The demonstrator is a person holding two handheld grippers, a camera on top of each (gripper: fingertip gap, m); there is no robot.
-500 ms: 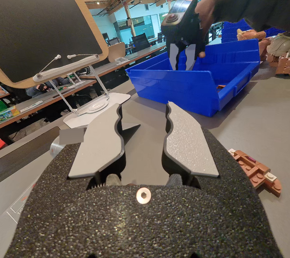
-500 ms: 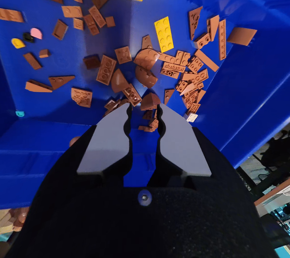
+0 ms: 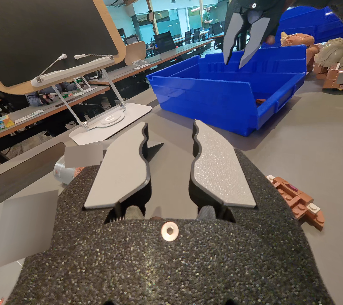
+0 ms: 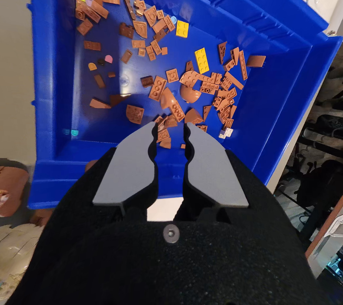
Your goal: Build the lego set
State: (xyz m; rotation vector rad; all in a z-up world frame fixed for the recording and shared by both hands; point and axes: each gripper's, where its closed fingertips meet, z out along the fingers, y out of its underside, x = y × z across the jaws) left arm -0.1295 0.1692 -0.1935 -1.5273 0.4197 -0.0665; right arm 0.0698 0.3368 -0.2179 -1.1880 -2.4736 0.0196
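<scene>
A: What shows in the left wrist view?

B: The left gripper (image 3: pixel 169 125) sits low over the grey table (image 3: pixel 297 147), fingers spread wide with nothing between them. A small brown lego assembly (image 3: pixel 297 203) lies on the table just to its right, apart from the fingers. Ahead stands the blue bin (image 3: pixel 213 99), and to the left a white tablet stand (image 3: pixel 109 119) carries a dark panel.

A: And the other gripper there?

B: The right gripper (image 3: pixel 234 63) hangs over the bin's far side, tips pointing down at about rim height, fingers parted and empty. Built brown lego models (image 3: pixel 295 39) stand behind the bin.

A: Now the right wrist view.

B: It looks straight down into the blue bin (image 4: pixel 278 110). The right gripper (image 4: pixel 170 124) is released, a clear gap between its fingers, holding nothing. Loose brown lego pieces (image 4: pixel 157 88) are scattered over the bin floor; a small heap (image 4: pixel 165 129) lies right below and between the tips. A yellow 2x4 plate (image 4: pixel 202 60) lies farther ahead to the right, a yellow 2x2 plate (image 4: pixel 182 28) beyond it.
</scene>
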